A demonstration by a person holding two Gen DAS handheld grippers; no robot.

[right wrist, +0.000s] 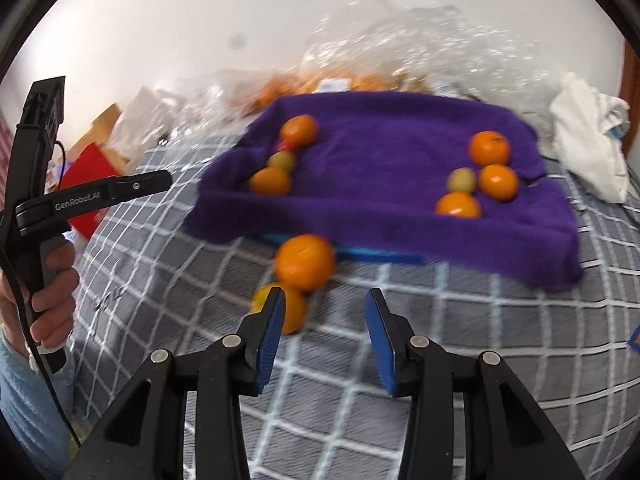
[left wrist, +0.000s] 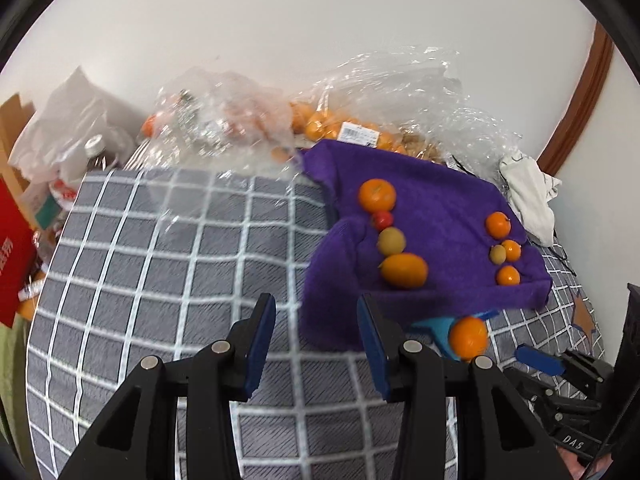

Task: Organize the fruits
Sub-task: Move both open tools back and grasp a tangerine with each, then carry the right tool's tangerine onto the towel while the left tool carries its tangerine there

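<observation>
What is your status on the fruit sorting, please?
Left gripper and right gripper open, empty. Eight fruits on purple towel; loose orange on checked bedcover. Path clear.

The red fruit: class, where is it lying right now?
Left wrist view: the red fruit lies on the purple towel, in the left row, between an orange and a yellowish fruit.

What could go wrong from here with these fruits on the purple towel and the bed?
1. The loose orange lies off the purple towel, on the checked bedcover, and may roll away on the soft, sloping surface.
2. Both grippers, left and right, are open and empty; a sweep could nudge it or the fruit rows.
</observation>
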